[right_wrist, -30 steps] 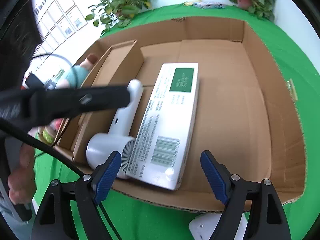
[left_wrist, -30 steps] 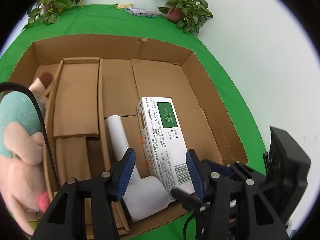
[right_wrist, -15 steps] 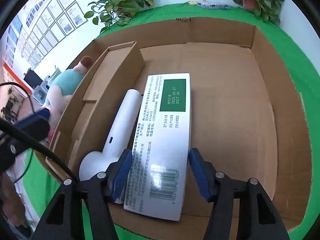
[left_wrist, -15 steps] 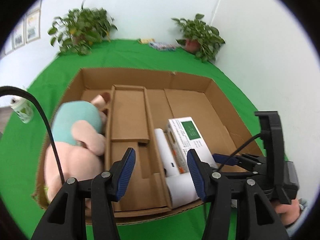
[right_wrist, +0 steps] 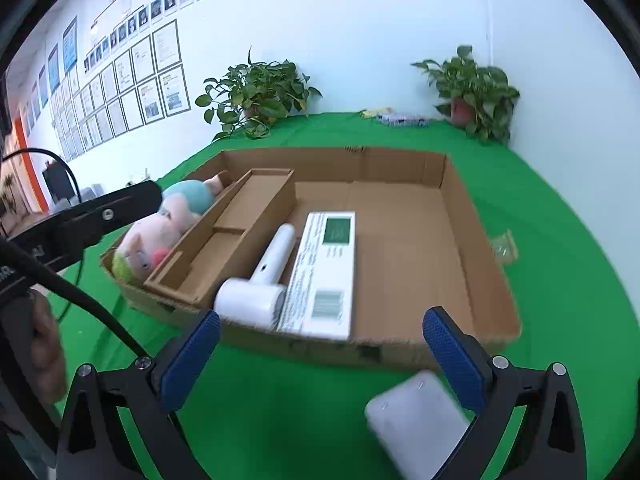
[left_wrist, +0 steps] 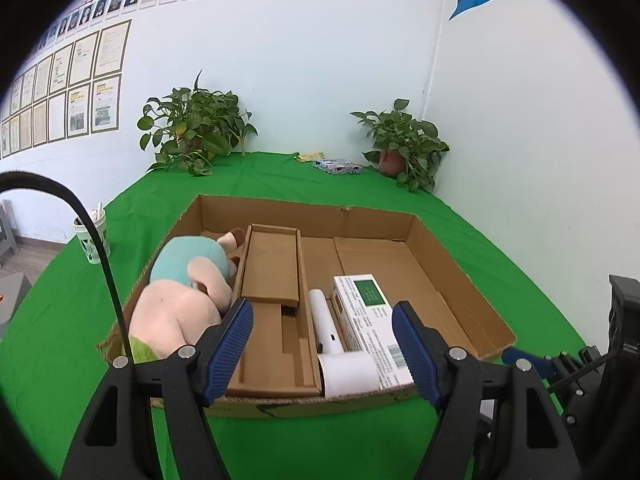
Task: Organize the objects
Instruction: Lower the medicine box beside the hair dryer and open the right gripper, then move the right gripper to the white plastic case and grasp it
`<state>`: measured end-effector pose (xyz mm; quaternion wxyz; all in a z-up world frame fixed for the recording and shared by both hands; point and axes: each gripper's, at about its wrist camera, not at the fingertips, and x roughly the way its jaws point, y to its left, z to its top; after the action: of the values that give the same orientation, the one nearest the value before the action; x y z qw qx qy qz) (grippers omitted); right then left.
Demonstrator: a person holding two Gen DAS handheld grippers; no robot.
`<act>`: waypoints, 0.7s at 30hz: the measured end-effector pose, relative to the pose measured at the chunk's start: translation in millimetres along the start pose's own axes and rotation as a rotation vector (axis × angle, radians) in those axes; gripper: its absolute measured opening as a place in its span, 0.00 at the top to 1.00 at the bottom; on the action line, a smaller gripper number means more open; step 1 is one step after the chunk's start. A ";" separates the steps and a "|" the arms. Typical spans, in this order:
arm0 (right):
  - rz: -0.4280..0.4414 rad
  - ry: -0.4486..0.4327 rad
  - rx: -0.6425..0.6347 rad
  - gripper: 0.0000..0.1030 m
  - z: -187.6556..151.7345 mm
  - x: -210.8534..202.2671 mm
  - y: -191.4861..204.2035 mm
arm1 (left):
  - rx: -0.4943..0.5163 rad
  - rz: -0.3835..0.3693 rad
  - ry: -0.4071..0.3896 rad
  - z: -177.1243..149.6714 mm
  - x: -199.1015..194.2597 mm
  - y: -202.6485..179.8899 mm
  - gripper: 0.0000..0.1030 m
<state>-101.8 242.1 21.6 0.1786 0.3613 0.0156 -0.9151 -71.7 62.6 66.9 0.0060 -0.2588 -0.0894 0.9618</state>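
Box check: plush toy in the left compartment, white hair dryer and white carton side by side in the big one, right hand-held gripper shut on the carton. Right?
Not quite. The right hand-held gripper is open and holds nothing; it hovers outside the cardboard box, as the right wrist view shows. The rest stands: plush toy in the left compartment, white hair dryer and white carton side by side in the big one.

So the open cardboard box (right_wrist: pixel 460 216) has a pink-and-teal plush (right_wrist: pixel 168 220) lying in its left slot, a white hair dryer (right_wrist: pixel 264 280) flat beside the divider (right_wrist: pixel 240 216), touching a long white carton (right_wrist: pixel 324 272).
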 end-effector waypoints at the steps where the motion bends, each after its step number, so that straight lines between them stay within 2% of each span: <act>1: -0.005 0.016 0.004 0.01 -4.8 -0.2 0.7 | -0.003 -0.001 0.005 -3.2 -0.9 -1.0 0.30; 3: -0.006 0.038 -0.006 0.02 -13.2 -0.2 2.5 | -0.007 -0.015 0.027 -10.1 -2.0 -2.6 0.30; 5: 0.002 0.031 -0.007 0.08 -20.7 -1.8 2.4 | -0.011 -0.039 0.048 -16.5 -2.6 -3.9 0.31; 6: 0.004 0.025 0.001 0.17 -24.2 -4.6 2.0 | -0.017 -0.047 0.057 -19.1 -2.4 -4.7 0.31; 7: 0.005 0.024 0.005 0.33 -26.0 -5.5 1.8 | -0.022 -0.067 0.067 -22.9 -3.1 -6.4 0.34; 8: -0.002 0.030 0.008 0.54 -28.0 -6.6 1.0 | -0.022 -0.084 0.073 -25.1 -3.8 -8.2 0.40; 9: -0.011 0.042 0.013 0.65 -29.3 -7.0 -0.9 | -0.016 -0.094 0.082 -28.1 -4.9 -10.9 0.57; 10: -0.020 0.059 0.020 0.86 -31.3 -5.6 -3.1 | -0.004 -0.098 0.107 -30.4 -3.4 -15.0 0.79; 11: -0.022 0.071 0.030 0.93 -33.6 -4.7 -6.0 | 0.003 -0.099 0.125 -32.1 -1.9 -17.8 0.89; 12: -0.021 0.072 0.037 0.93 -35.2 -4.9 -9.0 | 0.009 -0.104 0.137 -33.9 -0.7 -20.8 0.94; 15: -0.009 0.067 0.047 0.92 -40.4 -9.1 -13.3 | 0.020 -0.129 0.129 -37.8 -2.7 -29.1 0.93; 16: -0.010 0.066 0.048 0.77 -41.6 -10.3 -14.5 | 0.022 -0.136 0.131 -39.0 -2.8 -33.2 0.82; 17: -0.014 0.063 0.048 0.38 -42.6 -11.6 -15.7 | 0.023 -0.136 0.142 -40.0 -1.7 -36.0 0.69; 18: -0.006 0.050 0.055 0.14 -44.2 -13.5 -17.5 | 0.017 -0.141 0.151 -41.0 -0.1 -38.2 0.34; 19: 0.010 0.023 0.067 0.02 -46.2 -17.2 -20.3 | 0.000 -0.148 0.150 -42.3 0.8 -38.9 0.16; 21: 0.003 0.019 0.071 0.01 -47.6 -19.4 -25.1 | -0.019 -0.150 0.150 -43.8 2.7 -39.3 0.16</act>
<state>-66.0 279.2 -3.2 0.1669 0.3760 -0.0158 -0.9113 -53.6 108.8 35.2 0.0821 -0.3230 -0.1170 0.9356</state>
